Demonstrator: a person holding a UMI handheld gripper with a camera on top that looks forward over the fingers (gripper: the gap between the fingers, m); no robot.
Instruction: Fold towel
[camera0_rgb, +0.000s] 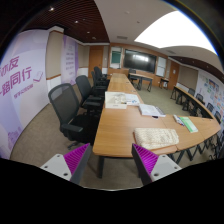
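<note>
Ahead of the fingers, on the near end of a long wooden surface, lies the towel, folded into a flat beige stack, apart from the fingers and a bit to their right. Fingers are spread wide, purple pads facing each other, nothing held between them, hovering short of the surface edge. No containers visible anywhere. Beside the towel to the right, a small greenish item, too small to identify. Farther along the surface, papers spread flat, and another sheet near them; print unreadable. Black chairs line the left side, more chairs on the right, partly cut off. Wall banner at left with pink characters, only partly in view. Dark screen on the far wall, content not legible. Bright ceiling light washes out the upper right. Surface legs mostly hidden behind the fingers.
</note>
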